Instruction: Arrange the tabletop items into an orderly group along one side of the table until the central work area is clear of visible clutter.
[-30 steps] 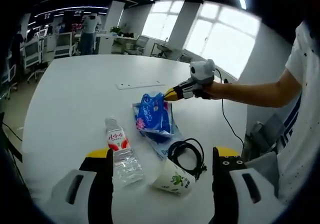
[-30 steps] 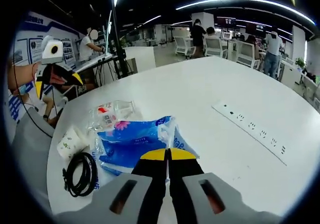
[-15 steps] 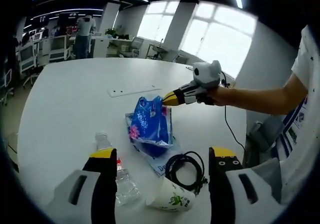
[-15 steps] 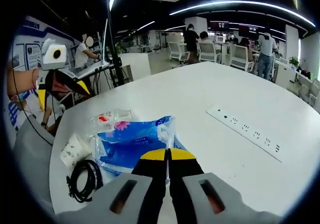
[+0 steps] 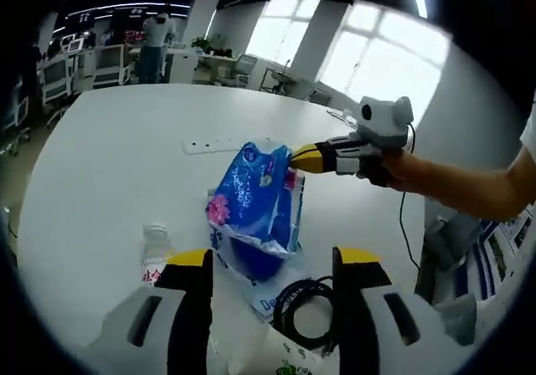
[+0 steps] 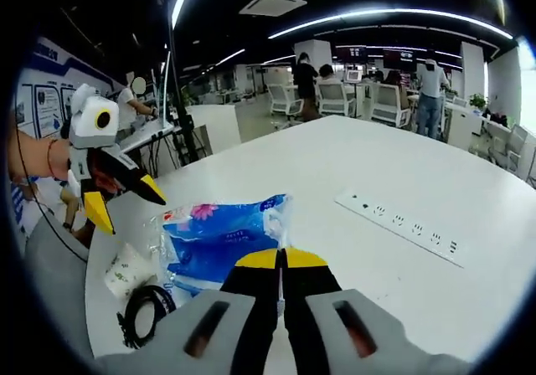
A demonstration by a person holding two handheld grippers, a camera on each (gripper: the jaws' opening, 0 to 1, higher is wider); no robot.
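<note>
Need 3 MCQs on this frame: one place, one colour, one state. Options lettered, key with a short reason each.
1. Where is the black cable coiled?
A. beside the paper cup
B. on the power strip
C. inside the cup

2. Colour of the package?
A. red
B. blue
C. green

3. State of the right gripper?
A. wide open
B. shut on the package
C. resting on the cup

Key: A, the cable lies next to the cup; B, the wrap is blue; B, the jaws meet on the package's edge, lifted off the table.
</note>
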